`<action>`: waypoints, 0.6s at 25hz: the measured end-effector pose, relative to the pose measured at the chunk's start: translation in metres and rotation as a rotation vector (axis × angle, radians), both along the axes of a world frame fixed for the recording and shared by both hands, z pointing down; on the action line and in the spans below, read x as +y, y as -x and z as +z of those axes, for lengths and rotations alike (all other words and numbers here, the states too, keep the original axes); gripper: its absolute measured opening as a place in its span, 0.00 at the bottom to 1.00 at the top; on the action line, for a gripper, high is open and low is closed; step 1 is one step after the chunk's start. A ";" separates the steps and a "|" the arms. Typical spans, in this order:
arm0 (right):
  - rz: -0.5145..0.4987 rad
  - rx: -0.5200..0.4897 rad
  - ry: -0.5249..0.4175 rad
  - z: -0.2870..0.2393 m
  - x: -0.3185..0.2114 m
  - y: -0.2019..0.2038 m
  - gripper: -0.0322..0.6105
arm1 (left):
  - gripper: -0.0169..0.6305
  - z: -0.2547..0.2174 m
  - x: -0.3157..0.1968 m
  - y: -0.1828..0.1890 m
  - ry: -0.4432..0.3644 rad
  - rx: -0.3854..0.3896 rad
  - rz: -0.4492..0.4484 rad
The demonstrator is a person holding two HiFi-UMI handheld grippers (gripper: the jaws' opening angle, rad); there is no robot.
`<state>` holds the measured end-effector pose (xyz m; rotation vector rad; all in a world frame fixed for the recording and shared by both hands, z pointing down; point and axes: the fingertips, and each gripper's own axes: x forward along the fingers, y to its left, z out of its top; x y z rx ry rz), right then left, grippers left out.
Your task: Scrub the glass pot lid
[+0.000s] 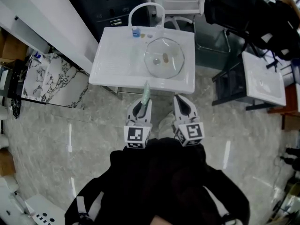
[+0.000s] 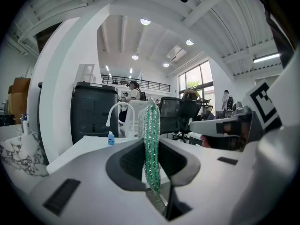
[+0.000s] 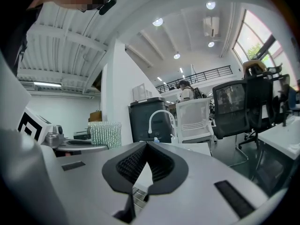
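Note:
The glass pot lid (image 1: 164,57) lies in the basin of the white sink unit (image 1: 117,62), ahead of both grippers. My left gripper (image 1: 140,106) is shut on a green glittery scrub pad (image 1: 146,93), which stands upright between the jaws (image 2: 151,139). It hangs short of the sink's front edge. My right gripper (image 1: 183,102) floats beside it, shut with nothing in it; its jaws meet at the tips (image 3: 146,146). The right gripper view shows the pad (image 3: 105,133) at its left. Neither gripper view shows the lid.
A white faucet (image 1: 146,9) and a small blue bottle (image 1: 136,32) stand at the sink's back edge. Behind it are a dark bin (image 2: 93,111) and a white chair (image 3: 197,118). A marble slab (image 1: 51,81) leans at the left and another white table (image 1: 265,78) stands at the right.

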<state>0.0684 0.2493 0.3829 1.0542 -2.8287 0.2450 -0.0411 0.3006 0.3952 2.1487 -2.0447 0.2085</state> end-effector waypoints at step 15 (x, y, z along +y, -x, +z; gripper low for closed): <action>-0.069 -0.008 0.061 -0.001 -0.155 0.011 0.05 | 0.12 0.001 -0.158 0.008 0.075 -0.023 -0.028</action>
